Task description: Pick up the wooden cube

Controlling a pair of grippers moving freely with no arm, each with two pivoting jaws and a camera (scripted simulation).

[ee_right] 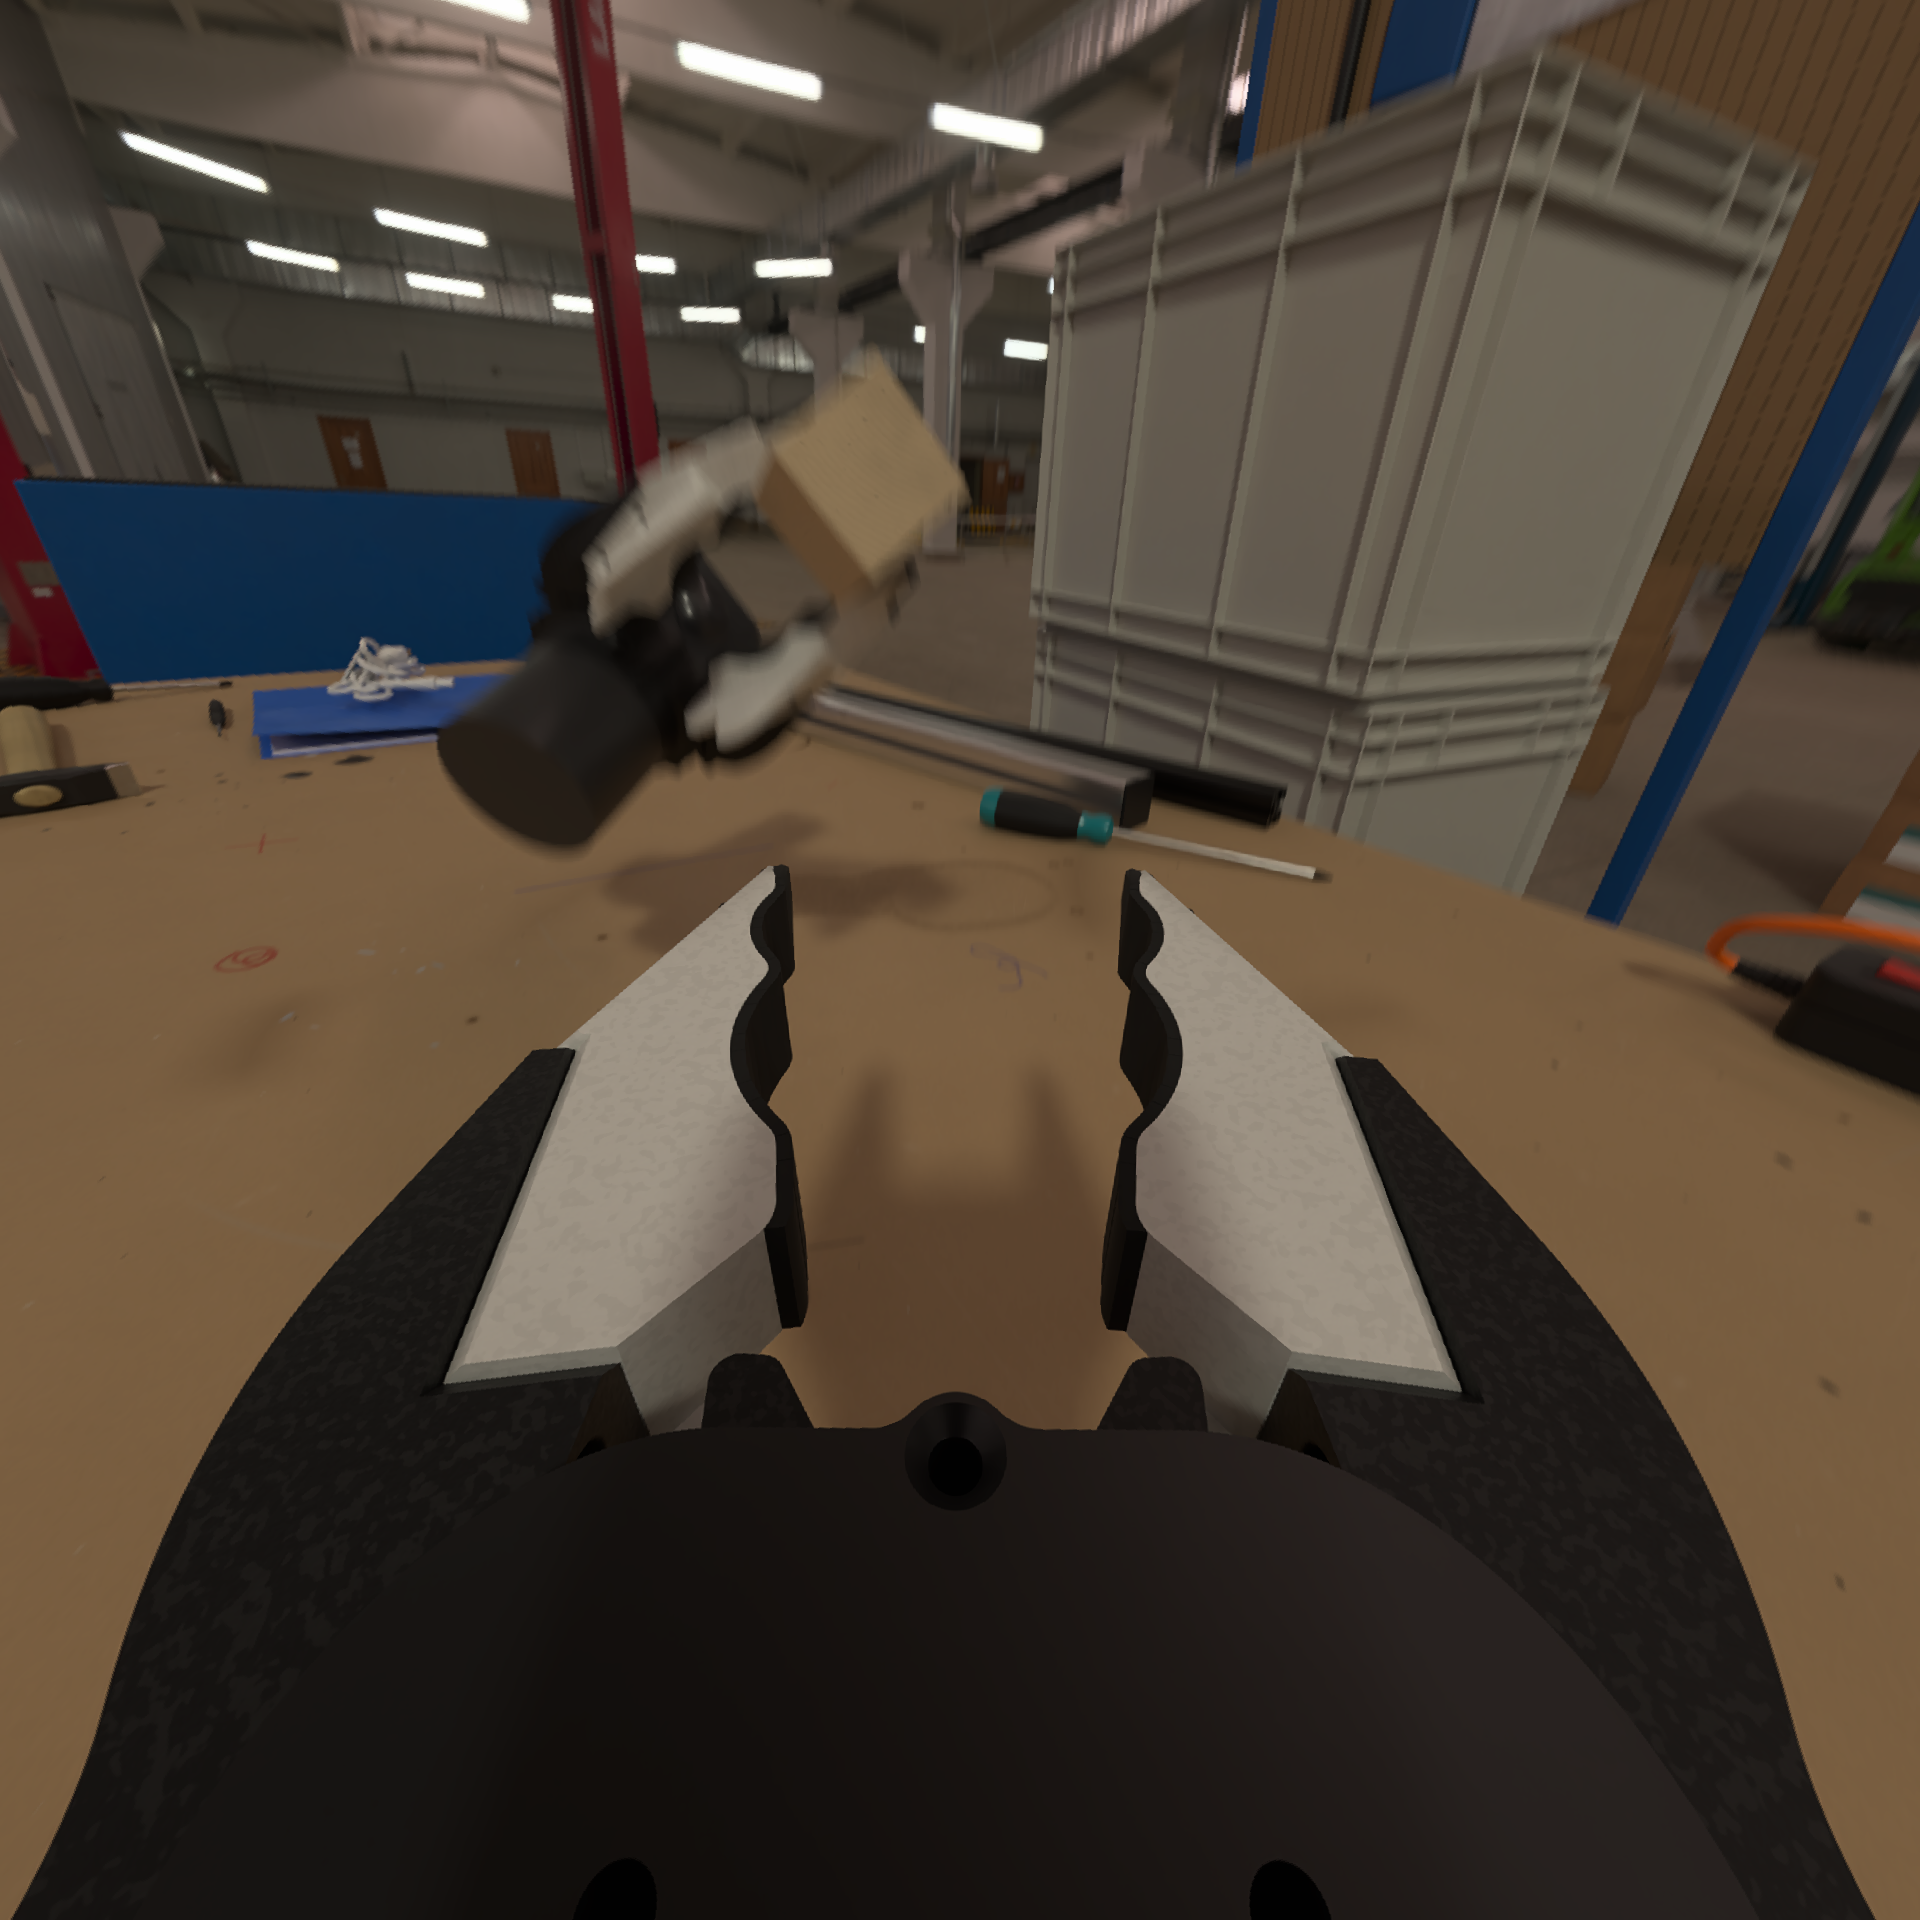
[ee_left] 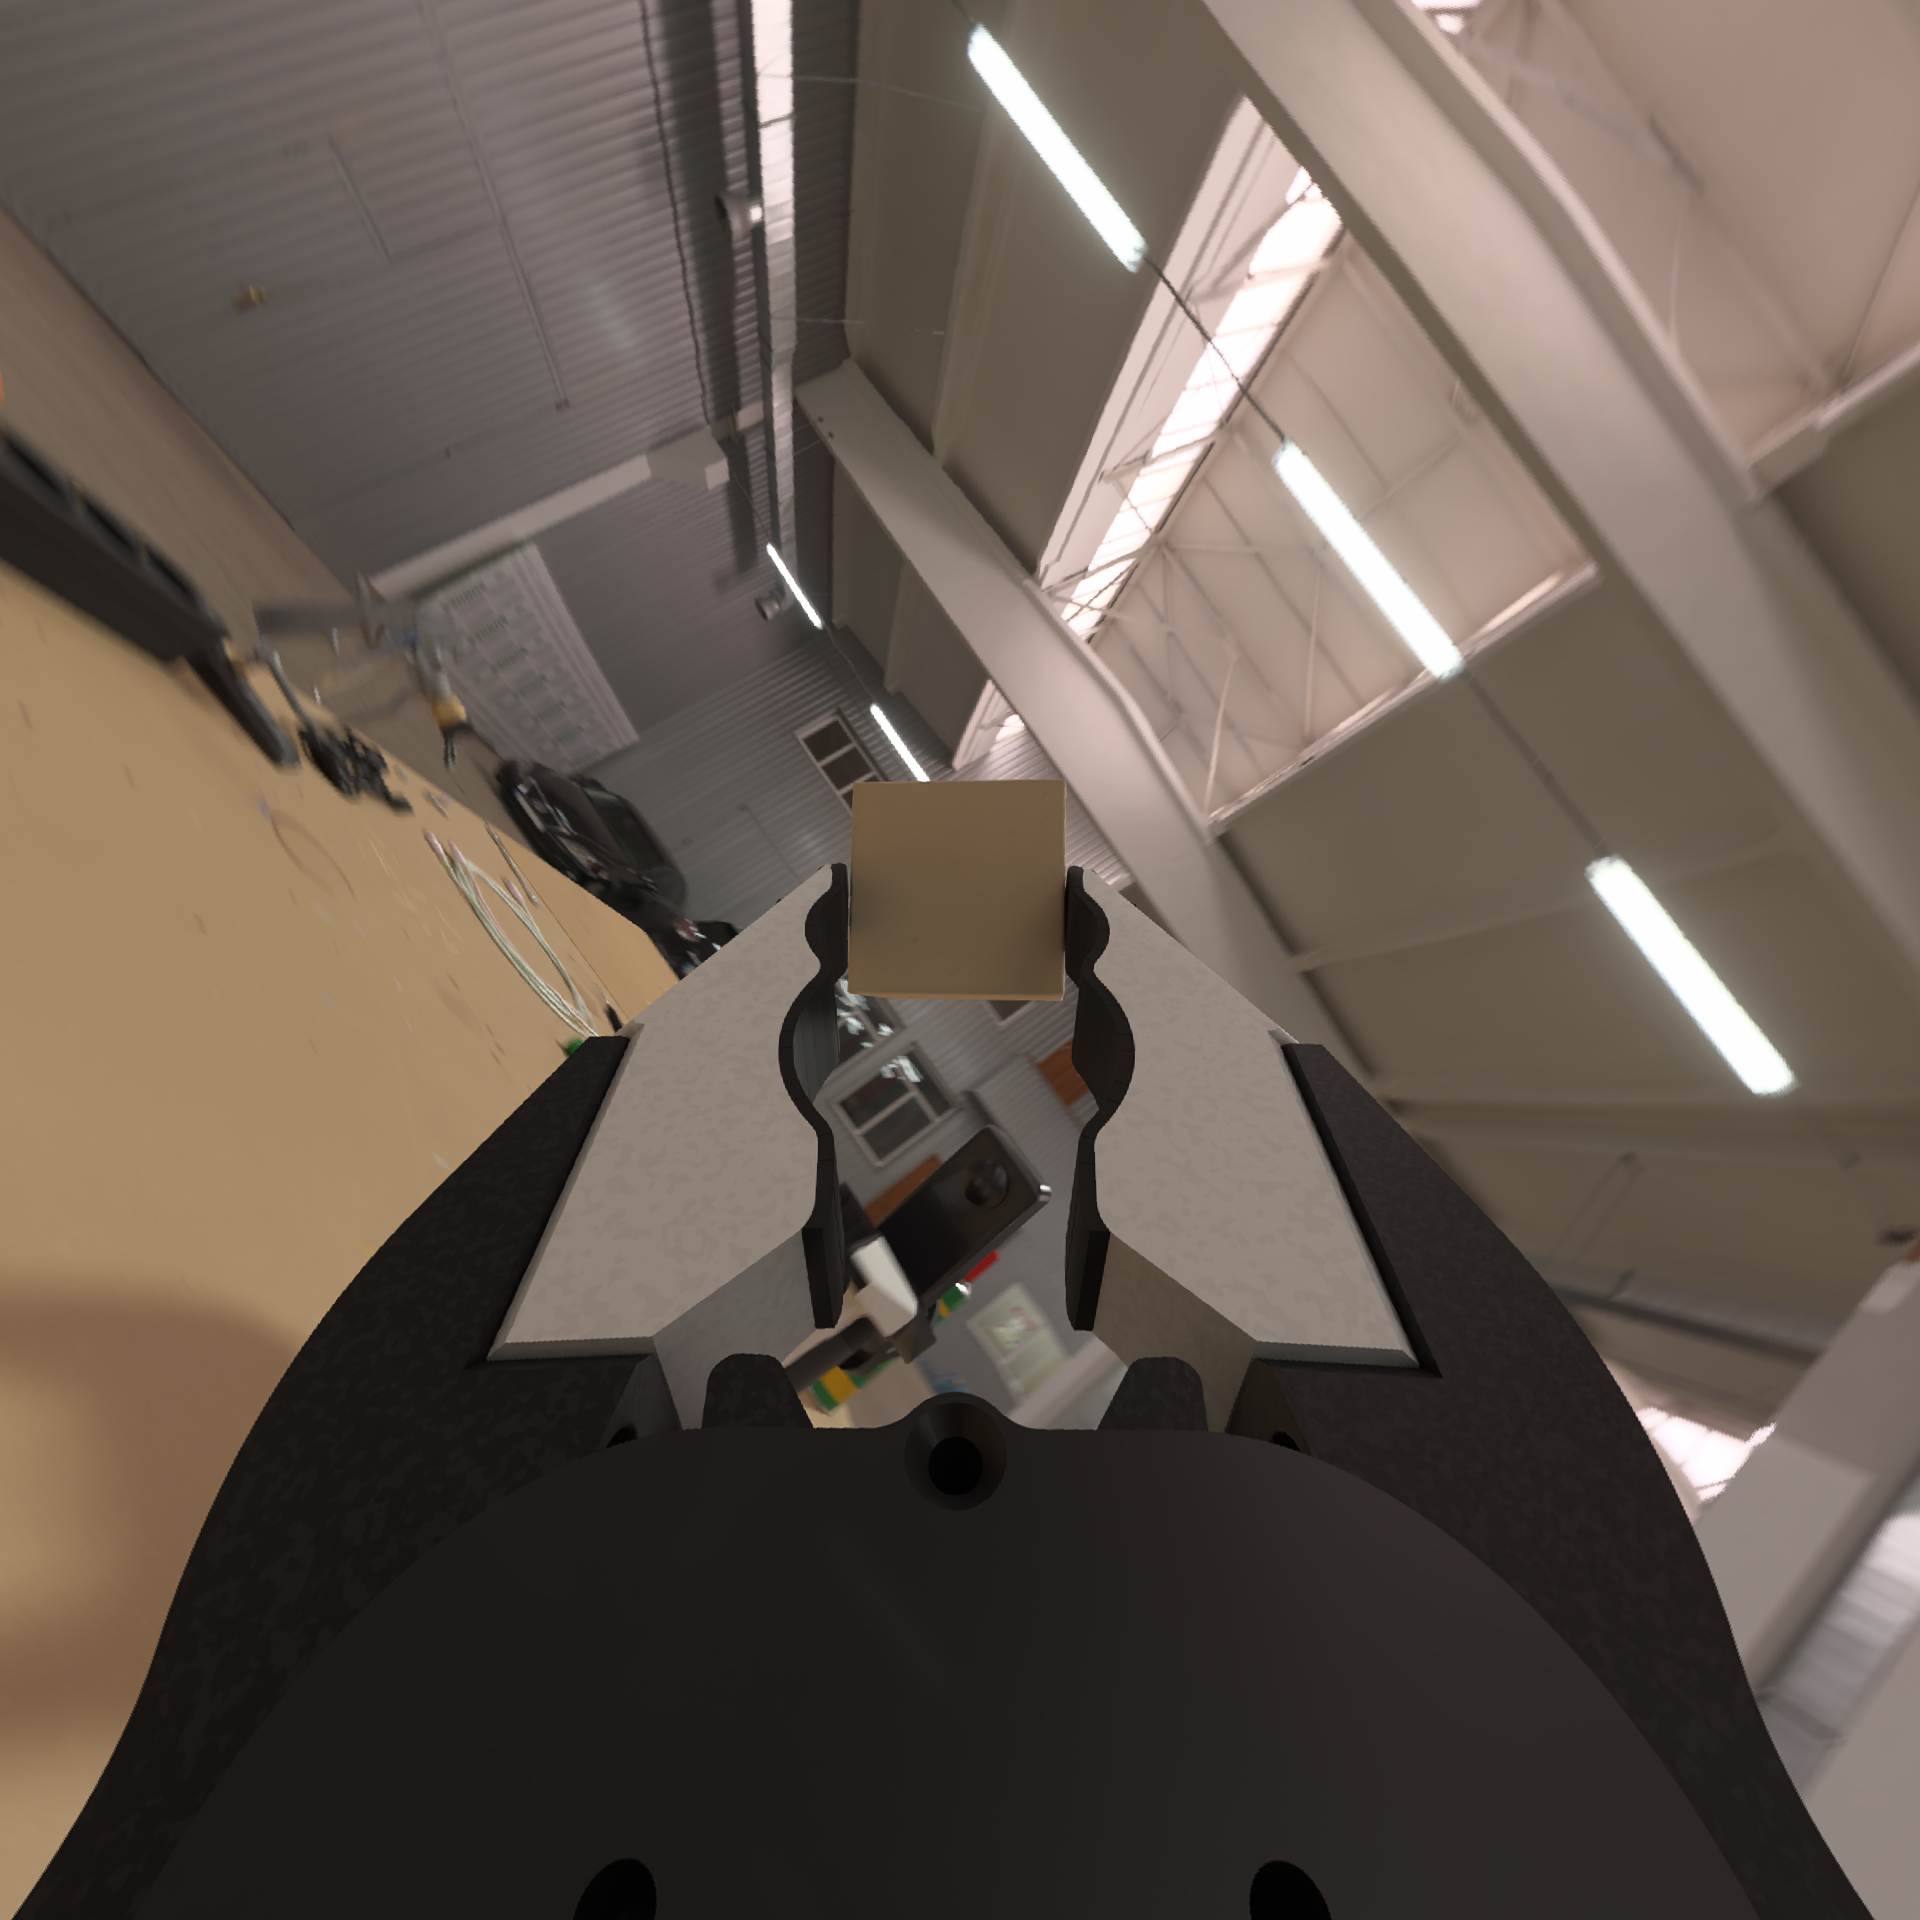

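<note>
The left claw (ee_left: 958,914) pinches the wooden cube (ee_left: 956,888) by opposite flat faces at its fingertips, high above the worktop (ee_right: 312,1039). Likely light, rigid, non-slippery. The right claw (ee_right: 956,914) gapes empty.

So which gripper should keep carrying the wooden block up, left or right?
Left, probably. The left gripper already pinches the wooden cube between its fingertips, and the right wrist view shows the cube well above the table. The right gripper is open, holds nothing, and sits low over the table.
</note>
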